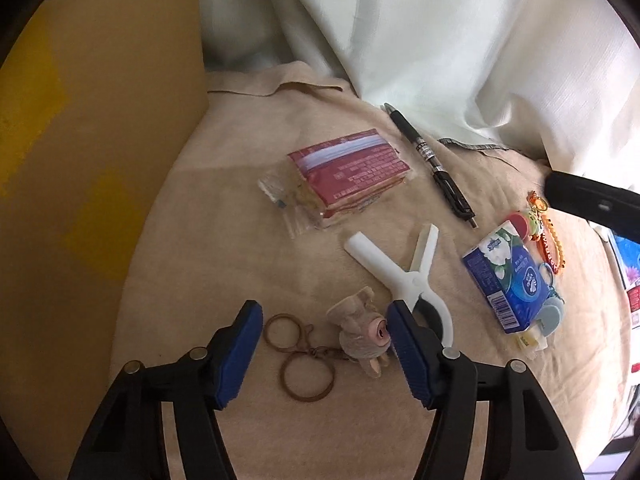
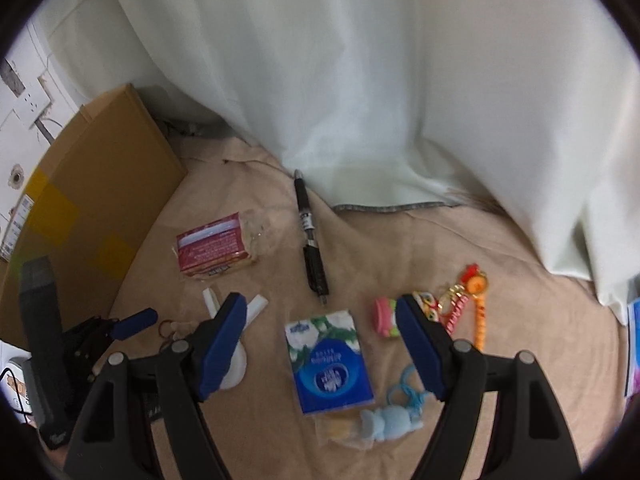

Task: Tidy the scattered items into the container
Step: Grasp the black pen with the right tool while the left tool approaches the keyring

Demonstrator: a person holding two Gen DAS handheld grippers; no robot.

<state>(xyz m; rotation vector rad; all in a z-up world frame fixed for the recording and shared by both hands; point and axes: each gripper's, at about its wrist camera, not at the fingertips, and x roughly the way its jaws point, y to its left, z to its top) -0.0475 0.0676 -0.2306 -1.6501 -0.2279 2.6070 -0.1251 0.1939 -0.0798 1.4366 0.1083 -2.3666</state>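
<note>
— Between my left gripper's (image 1: 324,350) spread blue pads lies the pig keychain (image 1: 360,330), plush, on two brown metal rings, touching nothing.

— And your right?

— My right gripper (image 2: 320,342) gapes too, hovering over the glossy blue tissue pack (image 2: 330,362) on beige cloth (image 1: 224,264).

— Room around?

— Cardboard box (image 1: 100,160) walls my left; the white plastic clip (image 1: 404,276) sits just beside my pad; a black pen (image 1: 430,160) lies farther off.
</note>
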